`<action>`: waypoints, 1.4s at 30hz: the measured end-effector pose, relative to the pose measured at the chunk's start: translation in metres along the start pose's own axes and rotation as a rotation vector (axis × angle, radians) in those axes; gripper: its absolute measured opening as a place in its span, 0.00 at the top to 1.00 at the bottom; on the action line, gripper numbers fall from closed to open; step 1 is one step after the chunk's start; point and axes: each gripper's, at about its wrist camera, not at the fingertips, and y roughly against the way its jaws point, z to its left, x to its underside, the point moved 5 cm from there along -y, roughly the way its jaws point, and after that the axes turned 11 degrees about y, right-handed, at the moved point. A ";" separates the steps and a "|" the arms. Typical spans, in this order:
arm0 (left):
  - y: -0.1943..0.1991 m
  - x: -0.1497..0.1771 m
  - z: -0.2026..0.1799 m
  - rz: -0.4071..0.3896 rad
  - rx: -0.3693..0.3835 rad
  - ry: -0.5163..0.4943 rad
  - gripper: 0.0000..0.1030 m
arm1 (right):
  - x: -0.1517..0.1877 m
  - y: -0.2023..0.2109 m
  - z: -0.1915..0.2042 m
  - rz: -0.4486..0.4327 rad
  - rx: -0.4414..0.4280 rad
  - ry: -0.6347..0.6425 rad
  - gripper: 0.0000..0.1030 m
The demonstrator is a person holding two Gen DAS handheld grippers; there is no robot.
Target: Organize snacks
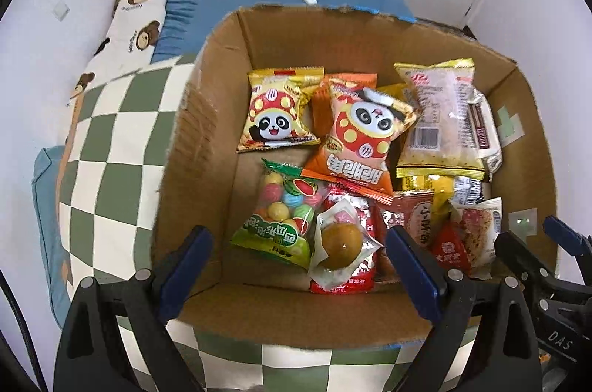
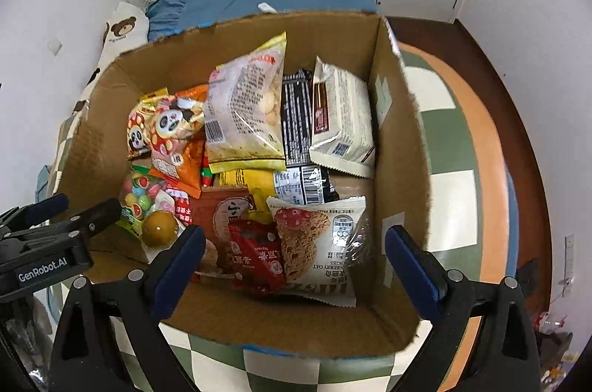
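Left tool (image 1: 299, 253) spread wide over cardboard box (image 1: 225, 59); wrapped egg (image 1: 342, 246) lies between its fingers.

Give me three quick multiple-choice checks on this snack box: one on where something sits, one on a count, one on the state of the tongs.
1. Where does the gumball bag lie in the cardboard box?
A. Directly nearer the camera than the yellow panda bag
B. Against the far wall
C. Outside the box

2. How many packets show a panda face?
A. One
B. Two
C. Four

3. What state are the left tongs and right tongs in?
A. Both shut on a packet
B. Left shut, right open
C. Both open, holding nothing

Answers:
1 A, the gumball bag sits just below the yellow panda bag in the left wrist view.
2 B, only the yellow panda bag and the orange panda bag carry a panda face.
3 C, each pair of fingers stands wide apart above the snacks with nothing between them.
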 end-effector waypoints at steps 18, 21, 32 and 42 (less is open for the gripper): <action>0.129 0.059 0.016 -0.241 0.072 -0.005 0.07 | 0.048 0.146 0.007 -0.247 0.027 0.023 0.02; 0.151 0.073 0.020 -0.276 0.085 -0.003 0.07 | 0.063 0.174 0.012 -0.286 0.014 0.022 0.01; 0.232 0.123 0.037 -0.423 0.103 -0.005 0.07 | 0.116 0.270 0.033 -0.429 0.033 0.052 0.00; 0.270 0.160 0.041 -0.474 0.097 -0.034 0.07 | 0.152 0.314 0.050 -0.479 0.035 0.079 0.00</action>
